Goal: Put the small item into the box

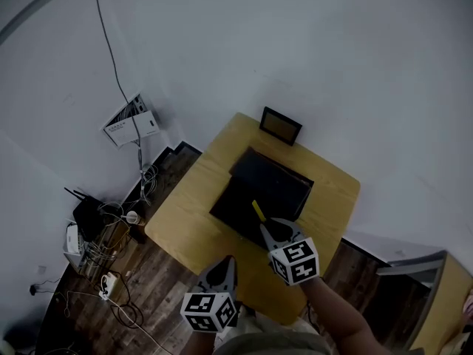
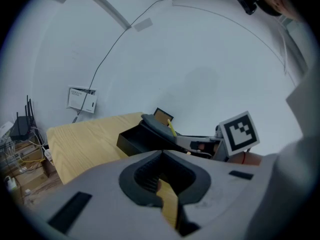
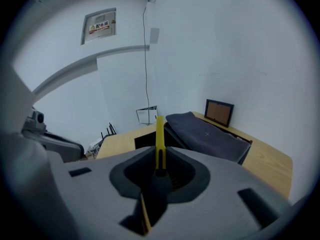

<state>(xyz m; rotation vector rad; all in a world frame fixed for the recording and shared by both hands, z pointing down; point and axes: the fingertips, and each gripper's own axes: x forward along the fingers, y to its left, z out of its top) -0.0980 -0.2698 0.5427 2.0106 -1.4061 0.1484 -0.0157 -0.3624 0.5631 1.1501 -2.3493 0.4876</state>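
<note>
A black box [image 1: 238, 207] lies open on the wooden table [image 1: 185, 224], with its dark lid [image 1: 273, 174] propped against the far side. My right gripper [image 1: 264, 225] hovers over the box's near right corner. It is shut on a thin yellow stick-like item [image 1: 258, 210], which points up out of the jaws in the right gripper view [image 3: 159, 134]. The box's open cavity [image 3: 144, 141] lies just beyond it. My left gripper [image 1: 228, 263] hangs over the table's near edge, shut and holding nothing [image 2: 161, 156]. From there I see the right gripper's fingers [image 2: 159, 126] and the yellow item [image 2: 171, 128].
A small framed picture [image 1: 280, 125] leans at the table's far edge against the white wall. Routers, a power strip and tangled cables [image 1: 100, 235] crowd the dark wood floor to the left. A white wall panel [image 1: 130, 122] hangs low on the wall.
</note>
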